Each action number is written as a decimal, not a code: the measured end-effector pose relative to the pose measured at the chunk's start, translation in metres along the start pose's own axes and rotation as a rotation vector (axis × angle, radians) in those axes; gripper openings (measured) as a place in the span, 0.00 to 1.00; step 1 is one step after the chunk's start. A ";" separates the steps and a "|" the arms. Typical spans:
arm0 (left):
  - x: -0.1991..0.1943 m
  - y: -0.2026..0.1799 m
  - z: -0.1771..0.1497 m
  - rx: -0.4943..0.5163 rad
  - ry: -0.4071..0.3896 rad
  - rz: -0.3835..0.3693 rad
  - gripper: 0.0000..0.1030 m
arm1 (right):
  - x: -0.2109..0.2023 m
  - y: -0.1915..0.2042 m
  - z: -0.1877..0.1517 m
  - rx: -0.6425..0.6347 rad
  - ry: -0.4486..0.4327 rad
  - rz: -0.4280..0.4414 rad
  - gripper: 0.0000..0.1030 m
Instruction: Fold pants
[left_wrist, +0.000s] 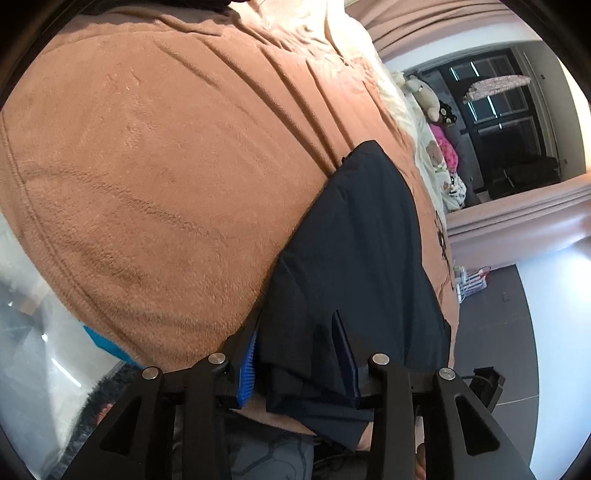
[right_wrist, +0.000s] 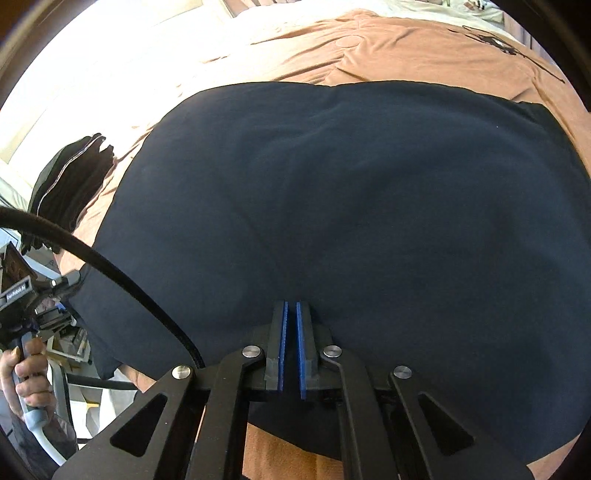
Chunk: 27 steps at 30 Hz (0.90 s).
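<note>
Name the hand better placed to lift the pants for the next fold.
Left, probably. The left tongs already hold folded layers of the pants between their pads; the right tongs rest nearly closed on top, apparently gripping nothing.

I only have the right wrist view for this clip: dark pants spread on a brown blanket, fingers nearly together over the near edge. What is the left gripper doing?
Observer: The left gripper has its fingers apart around a folded edge of the dark pants, with cloth bunched between the blue pads.
Reviewer: Is that edge flat on the bed?
Observer: Beyond the fingers the pants lie along the brown blanket; whether the gripped end is lifted, I cannot tell.
Reviewer: Anything else on the bed that I lack?
Observer: Stuffed toys sit at the far end, near a dark window.
</note>
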<state>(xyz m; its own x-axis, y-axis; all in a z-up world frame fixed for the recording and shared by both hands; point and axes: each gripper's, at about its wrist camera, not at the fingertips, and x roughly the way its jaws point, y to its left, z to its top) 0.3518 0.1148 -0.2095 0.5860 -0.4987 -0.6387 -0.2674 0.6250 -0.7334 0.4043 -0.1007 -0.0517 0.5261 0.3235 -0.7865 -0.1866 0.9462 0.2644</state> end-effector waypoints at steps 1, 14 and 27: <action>0.002 0.001 0.001 -0.006 -0.002 0.001 0.38 | 0.000 0.000 -0.001 -0.007 -0.002 -0.006 0.00; 0.003 -0.001 -0.006 -0.002 -0.013 -0.017 0.08 | -0.021 0.018 0.004 0.011 -0.040 0.006 0.00; -0.004 -0.011 -0.006 0.018 -0.028 -0.024 0.07 | -0.006 0.033 -0.039 -0.022 0.033 0.020 0.00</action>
<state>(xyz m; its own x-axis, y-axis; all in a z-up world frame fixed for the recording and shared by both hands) 0.3481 0.1064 -0.1997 0.6132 -0.4973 -0.6138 -0.2392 0.6236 -0.7442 0.3628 -0.0717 -0.0604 0.4948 0.3416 -0.7991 -0.2152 0.9390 0.2681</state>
